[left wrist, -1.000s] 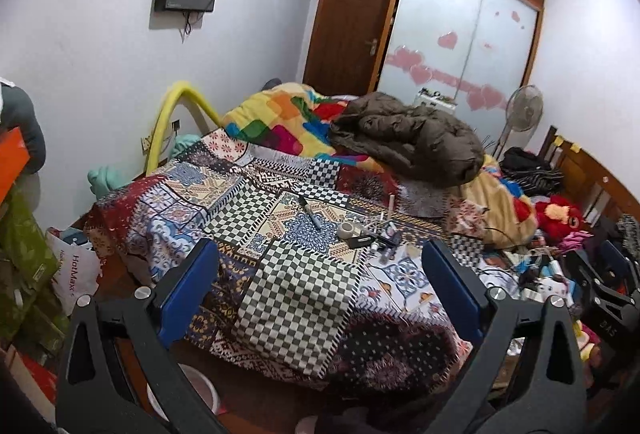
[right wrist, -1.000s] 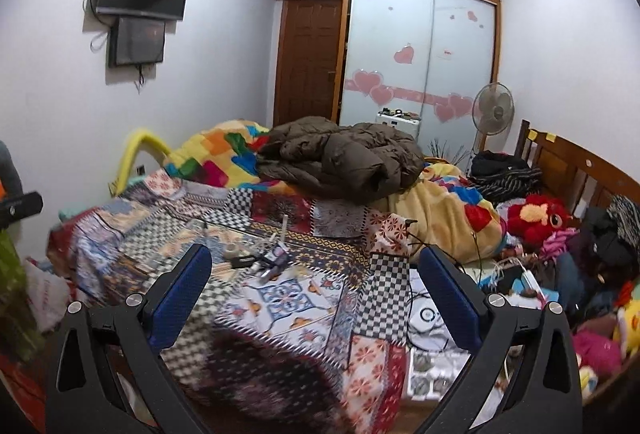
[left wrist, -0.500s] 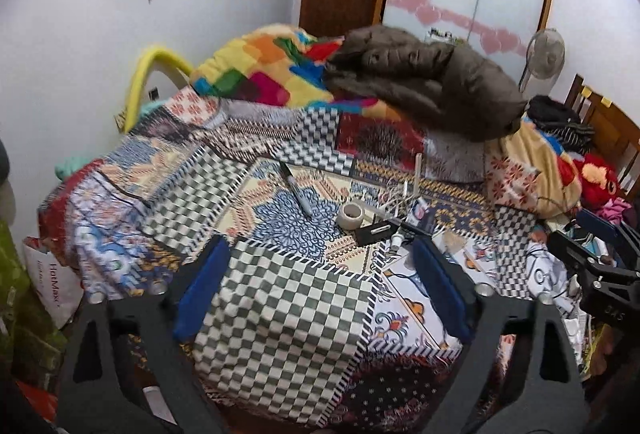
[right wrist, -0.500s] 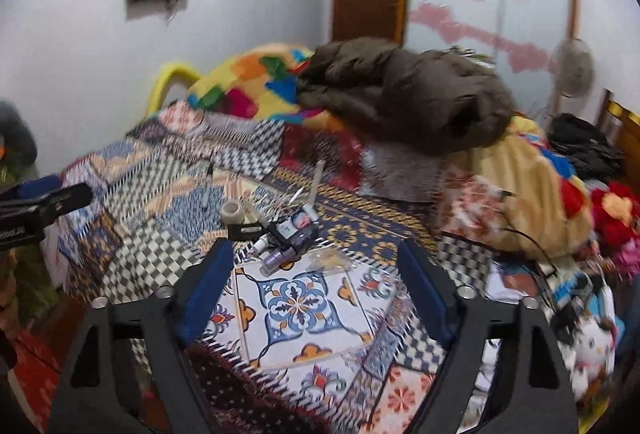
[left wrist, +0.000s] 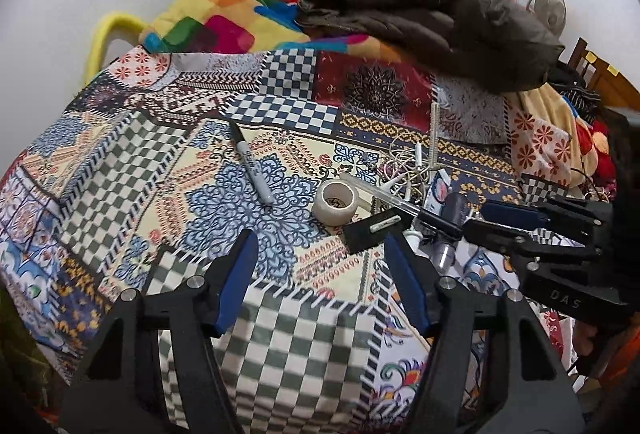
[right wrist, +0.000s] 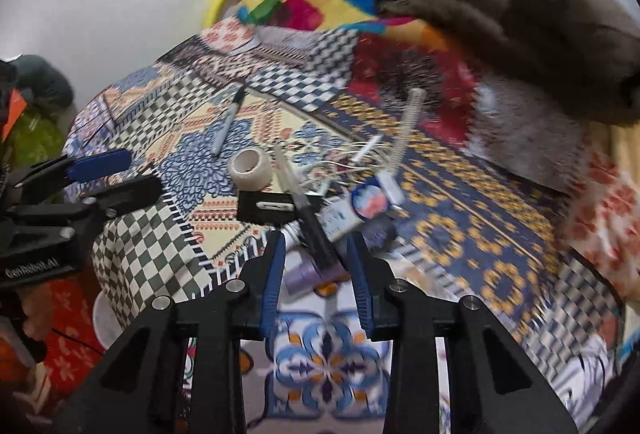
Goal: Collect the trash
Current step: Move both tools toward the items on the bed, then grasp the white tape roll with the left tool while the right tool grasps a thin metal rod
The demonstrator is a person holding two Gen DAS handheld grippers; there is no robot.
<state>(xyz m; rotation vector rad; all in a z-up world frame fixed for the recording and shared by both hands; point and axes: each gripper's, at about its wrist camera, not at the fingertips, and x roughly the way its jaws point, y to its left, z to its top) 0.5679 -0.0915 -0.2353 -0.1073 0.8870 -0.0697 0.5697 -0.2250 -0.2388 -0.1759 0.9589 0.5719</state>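
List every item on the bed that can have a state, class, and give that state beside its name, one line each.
Left claw: open, empty, above the bedspread.
Right claw: part-closed around a black-handled tool, contact unclear.
Marker: capped, lying flat.
Tape roll: lying tilted on the bedspread.
White cables: tangled.
Brown jacket: crumpled in a heap.

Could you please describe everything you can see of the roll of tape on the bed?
The roll of tape is a small off-white ring that looks like paper or cloth tape, fairly thick-walled with an open hollow core. It lies slightly tilted on the patchwork bedspread, right of the black marker and just left of the cluttered pile. A clear pen barrel runs close beside it; contact is unclear. Neither gripper touches it.
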